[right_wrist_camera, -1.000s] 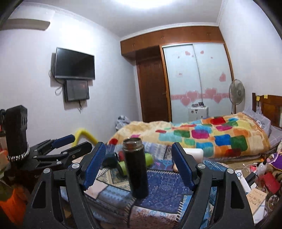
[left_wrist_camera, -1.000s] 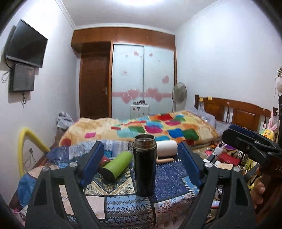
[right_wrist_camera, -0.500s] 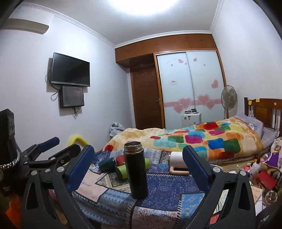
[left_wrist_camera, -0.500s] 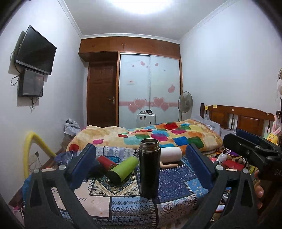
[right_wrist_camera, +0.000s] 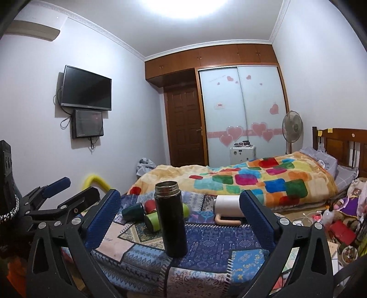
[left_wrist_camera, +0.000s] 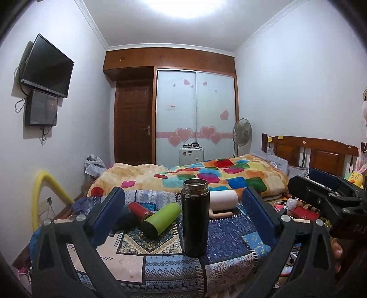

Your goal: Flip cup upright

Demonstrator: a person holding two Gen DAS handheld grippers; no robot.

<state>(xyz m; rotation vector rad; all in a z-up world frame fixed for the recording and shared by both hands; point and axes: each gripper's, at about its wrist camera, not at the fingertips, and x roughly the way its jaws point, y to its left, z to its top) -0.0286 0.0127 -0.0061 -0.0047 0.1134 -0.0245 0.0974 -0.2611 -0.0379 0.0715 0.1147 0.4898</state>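
Fingers of left gripper (left_wrist_camera: pixel 183 215) and right gripper (right_wrist_camera: pixel 180 216) spread wide, holding nothing. Black cup (left_wrist_camera: pixel 195 217) stands upright at frame center on patchwork cloth (left_wrist_camera: pixel 231 231). Flip looks done; next: just retreat without bumping it.

Bright overhead ceiling light (left_wrist_camera: pixel 183 6) glares; sharp frames, fisheye-bent, dark-vignetted edges.

Flask (left_wrist_camera: pixel 195 217) upright on patterned cloth (left_wrist_camera: pixel 229 238), 4 cups lying behind it, bed (left_wrist_camera: pixel 206 176) beyond
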